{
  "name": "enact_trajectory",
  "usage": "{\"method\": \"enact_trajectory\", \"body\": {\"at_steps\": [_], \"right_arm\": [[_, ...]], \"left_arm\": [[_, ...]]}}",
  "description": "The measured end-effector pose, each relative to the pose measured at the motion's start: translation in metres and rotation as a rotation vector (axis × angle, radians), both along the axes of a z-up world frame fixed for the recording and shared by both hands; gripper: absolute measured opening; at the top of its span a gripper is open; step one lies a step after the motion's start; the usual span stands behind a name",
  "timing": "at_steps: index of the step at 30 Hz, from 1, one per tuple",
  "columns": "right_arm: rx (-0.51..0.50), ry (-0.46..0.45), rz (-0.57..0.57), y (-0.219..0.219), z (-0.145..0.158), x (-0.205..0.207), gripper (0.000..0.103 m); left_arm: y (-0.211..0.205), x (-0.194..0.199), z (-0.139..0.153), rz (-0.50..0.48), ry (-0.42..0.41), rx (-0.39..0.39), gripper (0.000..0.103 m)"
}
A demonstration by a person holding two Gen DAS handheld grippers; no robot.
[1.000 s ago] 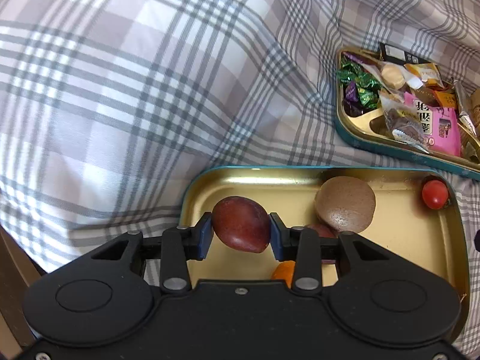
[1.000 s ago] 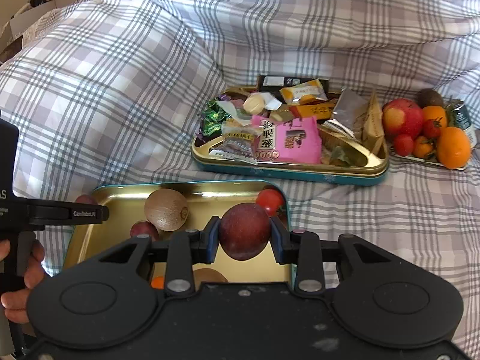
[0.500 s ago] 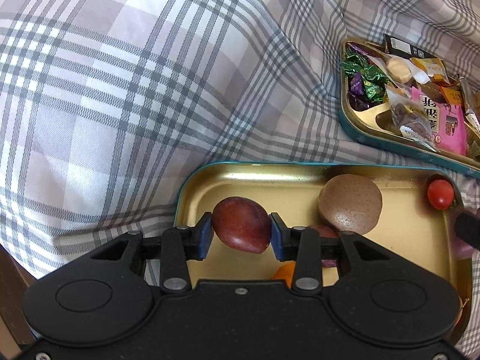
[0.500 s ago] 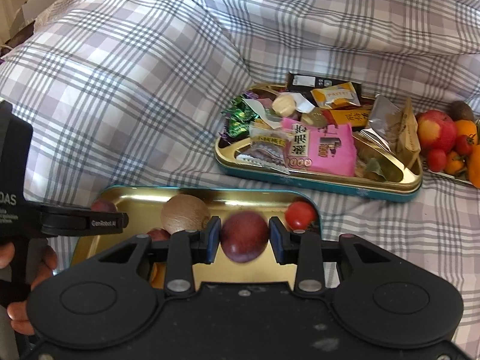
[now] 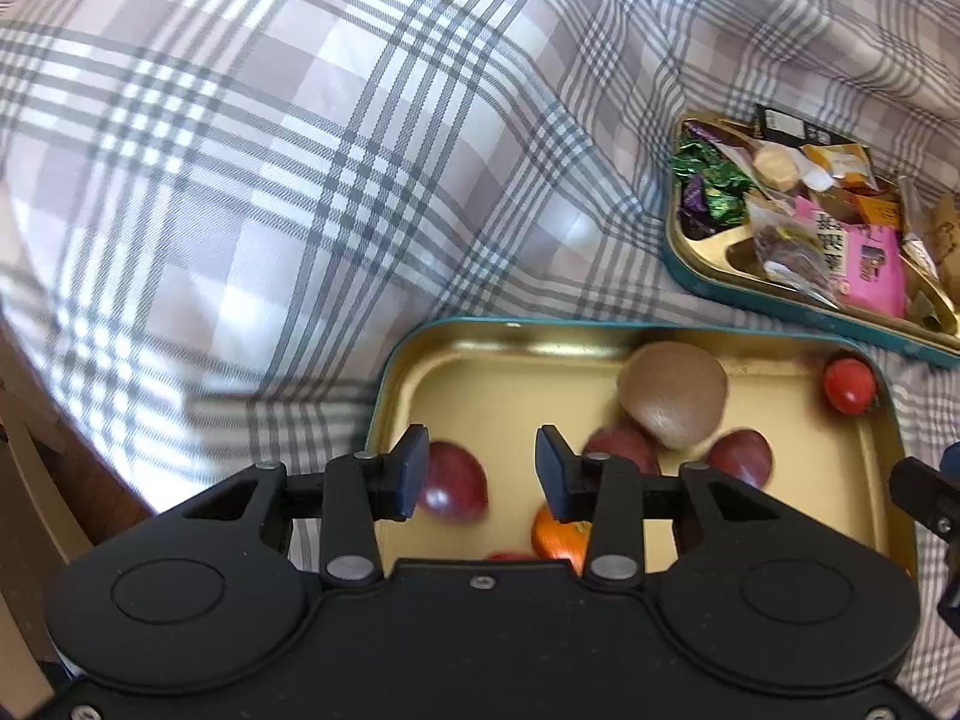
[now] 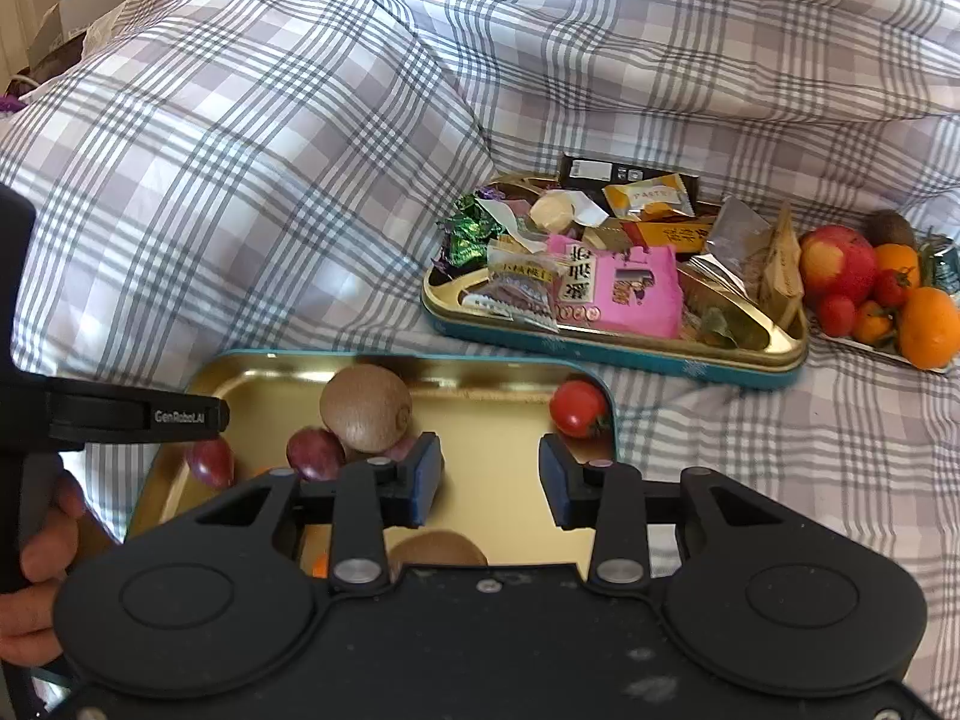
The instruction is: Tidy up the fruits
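Left gripper (image 5: pixel 482 474): jaws apart, nothing between them, hovering over the near-left part of the gold tin tray (image 5: pixel 480 360). Right gripper (image 6: pixel 491 480): jaws also apart and empty, over the same tray (image 6: pixel 480 414), near its right half. Inside the tray, left-wrist view: 1 dark red plum (image 5: pixel 451 482) lies just behind the left gripper's left fingertip (image 5: pixel 413 468), blurred; 2 more plums (image 5: pixel 621 450) (image 5: pixel 739 457) sit toward the middle, both tucked against a brown kiwi (image 5: pixel 673 393). An orange fruit (image 5: pixel 561 535) shows below the right fingertip, partly hidden by the gripper body. A cherry tomato (image 5: pixel 849 385) sits alone in the far-right corner. Right-wrist view shows a second kiwi (image 6: pixel 438 547) at the tray's near edge, mostly hidden behind the gripper body. The left gripper enters that view from the left edge, with the person's hand (image 6: pixel 36 564) wrapped on its handle. Tray rests on a grey plaid duvet (image 6: pixel 240 150). Beyond it, well apart, a teal-walled snack tin (image 6: pixel 618 354) full of wrapped sweets and a pink packet (image 6: pixel 618 291). Just right of that tin, a small dish holds a fruit pile (image 6: pixel 876 294): 1 red apple, oranges, small tomatoes, 1 kiwi.
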State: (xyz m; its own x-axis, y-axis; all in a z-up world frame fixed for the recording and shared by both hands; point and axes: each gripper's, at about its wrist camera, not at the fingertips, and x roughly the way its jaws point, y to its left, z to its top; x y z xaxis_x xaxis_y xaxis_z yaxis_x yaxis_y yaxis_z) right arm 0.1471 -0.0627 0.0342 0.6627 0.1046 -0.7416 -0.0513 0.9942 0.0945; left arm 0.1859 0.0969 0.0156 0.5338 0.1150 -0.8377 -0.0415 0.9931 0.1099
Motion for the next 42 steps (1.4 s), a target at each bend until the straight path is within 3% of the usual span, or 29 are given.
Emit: {"method": "enact_trajectory", "body": {"at_steps": [13, 21, 42], "right_arm": [[0.03, -0.002, -0.049, -0.006, -0.003, -0.058, 0.044], [-0.018, -0.018, -0.044, -0.004, -0.004, -0.083, 0.046], [-0.005, 0.008, -0.025, -0.008, -0.011, -0.102, 0.048]], "left_arm": [[-0.019, -0.063, 0.01, -0.018, -0.073, 0.014, 0.048], [-0.023, -0.091, 0.01, -0.016, -0.088, -0.007, 0.048], [-0.02, -0.118, 0.004, 0.01, -0.097, -0.024, 0.046]]}}
